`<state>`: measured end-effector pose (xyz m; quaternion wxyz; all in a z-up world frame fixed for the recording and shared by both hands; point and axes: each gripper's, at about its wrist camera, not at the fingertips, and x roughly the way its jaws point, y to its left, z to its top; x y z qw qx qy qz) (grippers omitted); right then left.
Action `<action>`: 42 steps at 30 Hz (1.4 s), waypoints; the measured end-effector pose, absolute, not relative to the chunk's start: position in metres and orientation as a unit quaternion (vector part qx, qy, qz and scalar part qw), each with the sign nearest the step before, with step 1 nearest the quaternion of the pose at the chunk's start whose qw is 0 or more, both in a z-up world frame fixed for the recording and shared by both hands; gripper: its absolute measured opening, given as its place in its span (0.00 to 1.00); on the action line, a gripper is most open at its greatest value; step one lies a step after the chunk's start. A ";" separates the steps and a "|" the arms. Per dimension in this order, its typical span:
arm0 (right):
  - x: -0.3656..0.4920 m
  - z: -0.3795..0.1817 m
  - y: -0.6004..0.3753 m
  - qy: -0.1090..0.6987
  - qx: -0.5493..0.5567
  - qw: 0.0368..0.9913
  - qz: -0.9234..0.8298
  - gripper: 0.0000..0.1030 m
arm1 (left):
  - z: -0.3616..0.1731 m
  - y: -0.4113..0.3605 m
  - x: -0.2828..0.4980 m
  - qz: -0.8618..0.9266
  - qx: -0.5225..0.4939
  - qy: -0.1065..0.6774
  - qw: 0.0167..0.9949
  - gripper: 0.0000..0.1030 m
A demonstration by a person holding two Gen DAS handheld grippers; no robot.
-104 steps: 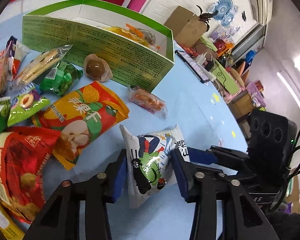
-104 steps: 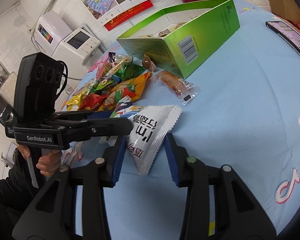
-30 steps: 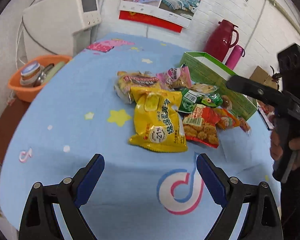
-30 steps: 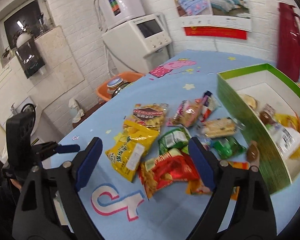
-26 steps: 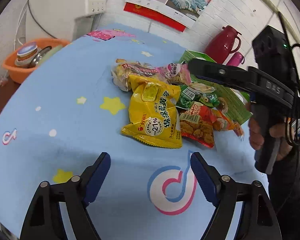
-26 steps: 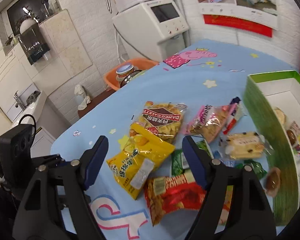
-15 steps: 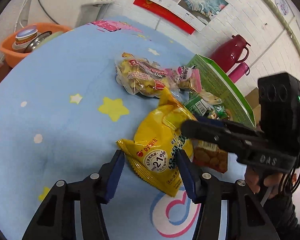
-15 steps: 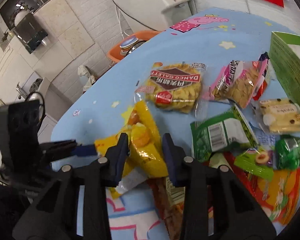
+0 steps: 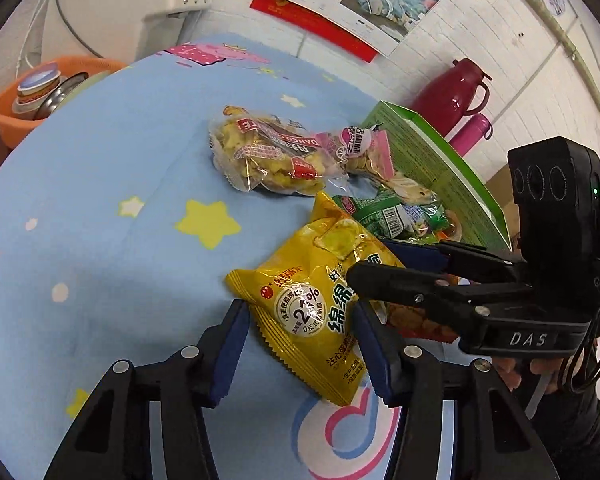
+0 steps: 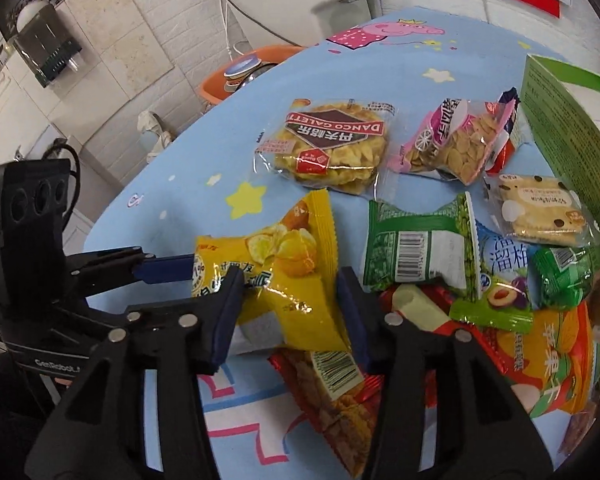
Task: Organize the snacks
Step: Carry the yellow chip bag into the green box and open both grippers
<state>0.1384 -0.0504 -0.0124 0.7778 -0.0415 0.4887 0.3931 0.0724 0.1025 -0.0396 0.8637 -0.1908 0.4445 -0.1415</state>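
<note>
Both grippers have come down from hovering wide open above the tablecloth a second ago and now sit around the same yellow snack bag (image 9: 316, 312), their fingers much closer together than before. From the left wrist view, the left gripper (image 9: 300, 344) has its blue ribbed pads on either side of the bag's crimped lower end, the jaws narrowed and close against the foil, though I cannot tell whether they are truly pressing it. From the right wrist view, the right gripper (image 10: 290, 312) straddles the bag's other end, where the glossy, crinkled foil bulges up and folds between the pads; again contact looks likely but a firm clamp is not certain. The bag is puffy, pillow-shaped, with serrated seams, and it lies on the soft blue tablecloth (image 9: 100, 220) printed with stars, partly over a red crinkly packet (image 10: 332, 392) with a barcode. Beyond it lie a clear wrapper of round yellow crackers (image 10: 328, 148) with a dark label, a pink-and-clear pack of oval biscuits (image 10: 456, 148), a green packet (image 10: 416, 244) showing a barcode, a clear-wrapped pale cookie (image 10: 540, 208) and an orange fruit-printed bag (image 10: 548, 352). At the right stands the green cardboard box (image 10: 560, 116), open at the top, its printed wall just beside the pile. A dark red thermos (image 9: 452, 92) stands behind the box.
</note>
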 end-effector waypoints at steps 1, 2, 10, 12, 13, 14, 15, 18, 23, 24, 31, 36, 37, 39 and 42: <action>0.138 -0.012 -0.049 0.491 -0.044 0.779 0.387 0.48 | -0.039 0.102 0.073 -0.141 -0.192 0.445 0.863 0.49; 0.139 -0.011 -0.049 0.495 -0.039 0.777 0.387 0.40 | -0.040 0.102 0.075 -0.148 -0.199 0.445 0.860 0.41; 0.107 0.028 -0.071 0.439 -0.021 0.814 0.380 0.27 | -0.002 0.086 0.064 -0.170 -0.181 0.416 0.875 0.35; 0.105 0.043 -0.086 0.422 0.000 0.825 0.375 0.27 | 0.016 0.077 0.065 -0.182 -0.166 0.398 0.884 0.35; 0.105 0.051 -0.094 0.412 0.007 0.833 0.370 0.27 | 0.025 0.072 0.067 -0.189 -0.158 0.390 0.887 0.35; 0.103 0.060 -0.101 0.400 0.011 0.841 0.364 0.27 | 0.035 0.066 0.071 -0.197 -0.150 0.382 0.891 0.35; 0.102 0.069 -0.109 0.387 0.015 0.850 0.357 0.27 | 0.044 0.059 0.075 -0.204 -0.142 0.374 0.893 0.35; 0.105 0.093 -0.137 0.354 0.033 0.874 0.331 0.27 | 0.072 0.034 0.089 -0.229 -0.113 0.349 0.902 0.35; 0.116 0.118 -0.189 0.322 0.068 0.903 0.277 0.27 | 0.099 -0.012 0.127 -0.282 -0.090 0.331 0.896 0.35; 0.118 0.122 -0.198 0.317 0.073 0.908 0.265 0.27 | 0.102 -0.022 0.133 -0.291 -0.086 0.329 0.894 0.35; 0.153 0.118 -0.260 0.309 0.118 0.922 0.204 0.27 | 0.104 -0.079 0.188 -0.339 -0.068 0.337 0.876 0.35; 0.187 0.099 -0.293 0.321 0.147 0.918 0.180 0.27 | 0.091 -0.111 0.222 -0.344 -0.052 0.352 0.869 0.35; 0.193 0.094 -0.297 0.323 0.153 0.917 0.178 0.27 | 0.088 -0.116 0.228 -0.345 -0.050 0.356 0.867 0.35; 0.205 0.083 -0.306 0.329 0.167 0.913 0.175 0.27 | 0.081 -0.125 0.242 -0.345 -0.046 0.365 0.863 0.35; 0.222 0.067 -0.314 0.338 0.181 0.908 0.169 0.27 | 0.069 -0.134 0.258 -0.342 -0.037 0.378 0.859 0.35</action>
